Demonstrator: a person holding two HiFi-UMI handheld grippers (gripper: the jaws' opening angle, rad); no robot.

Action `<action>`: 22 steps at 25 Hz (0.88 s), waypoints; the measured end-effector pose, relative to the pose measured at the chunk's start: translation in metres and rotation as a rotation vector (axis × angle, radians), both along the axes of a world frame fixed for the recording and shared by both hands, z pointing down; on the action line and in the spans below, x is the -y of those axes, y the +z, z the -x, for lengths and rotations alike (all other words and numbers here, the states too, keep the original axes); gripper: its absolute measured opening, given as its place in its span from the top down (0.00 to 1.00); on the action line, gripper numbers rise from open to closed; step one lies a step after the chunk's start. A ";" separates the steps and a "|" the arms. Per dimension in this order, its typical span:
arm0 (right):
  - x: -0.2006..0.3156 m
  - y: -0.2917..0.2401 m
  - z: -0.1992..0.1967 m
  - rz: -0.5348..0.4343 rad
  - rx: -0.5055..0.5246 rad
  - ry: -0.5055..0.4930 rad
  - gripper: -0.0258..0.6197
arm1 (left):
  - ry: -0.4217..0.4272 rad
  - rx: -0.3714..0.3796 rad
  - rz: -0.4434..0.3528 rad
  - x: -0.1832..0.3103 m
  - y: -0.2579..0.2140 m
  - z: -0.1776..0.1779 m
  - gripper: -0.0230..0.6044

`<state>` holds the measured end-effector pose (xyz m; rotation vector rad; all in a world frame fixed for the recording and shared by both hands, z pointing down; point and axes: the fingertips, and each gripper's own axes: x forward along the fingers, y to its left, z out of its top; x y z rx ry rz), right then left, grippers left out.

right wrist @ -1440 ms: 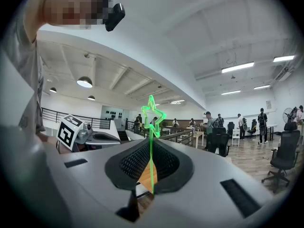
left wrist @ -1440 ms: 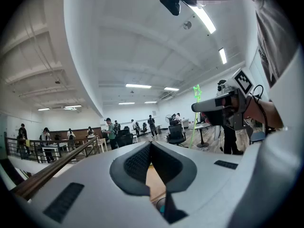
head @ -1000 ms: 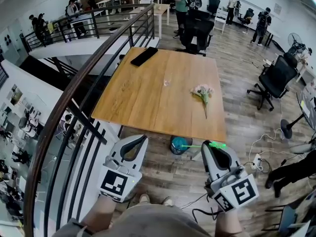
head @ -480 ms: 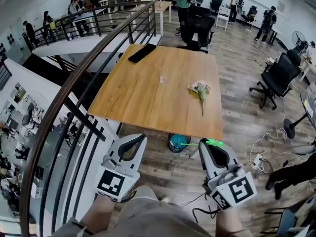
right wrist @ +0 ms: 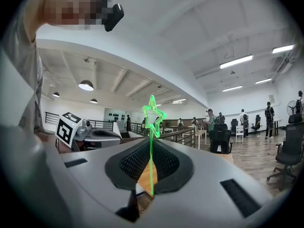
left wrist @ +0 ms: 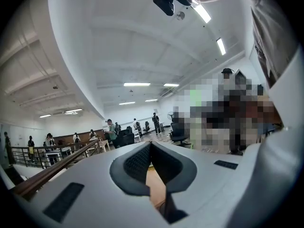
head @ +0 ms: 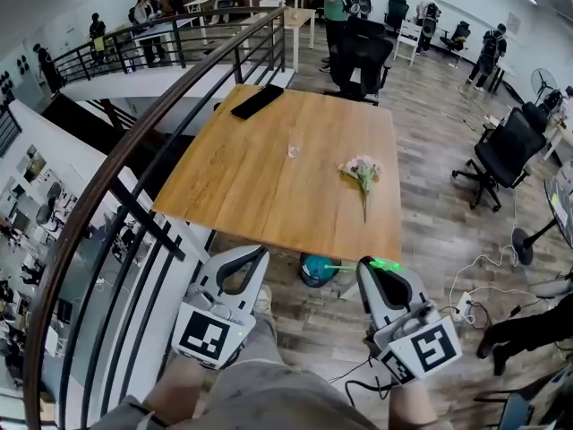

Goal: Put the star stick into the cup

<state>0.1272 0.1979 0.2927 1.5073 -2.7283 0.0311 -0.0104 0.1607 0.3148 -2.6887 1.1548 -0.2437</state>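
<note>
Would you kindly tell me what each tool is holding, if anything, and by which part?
The right tool grips the green star stick by its thin stem, the star poking out past the jaw tips. The left tool is shut on nothing.

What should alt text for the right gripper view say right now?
The right gripper is shut on a green star stick, its star standing upright above the jaw tips. The left gripper shows at left, with an office railing and chairs beyond.
</note>
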 end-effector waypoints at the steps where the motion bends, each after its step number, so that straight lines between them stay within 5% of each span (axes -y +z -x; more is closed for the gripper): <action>1: 0.001 0.002 0.001 0.001 0.009 0.001 0.90 | 0.007 0.003 -0.002 0.001 0.002 0.001 0.94; 7: 0.037 0.013 0.005 0.023 0.032 0.009 0.90 | 0.009 0.032 0.026 0.036 0.015 0.009 0.94; 22: 0.215 0.018 0.041 0.099 0.028 0.072 0.90 | 0.047 0.018 0.113 0.216 0.024 0.050 0.94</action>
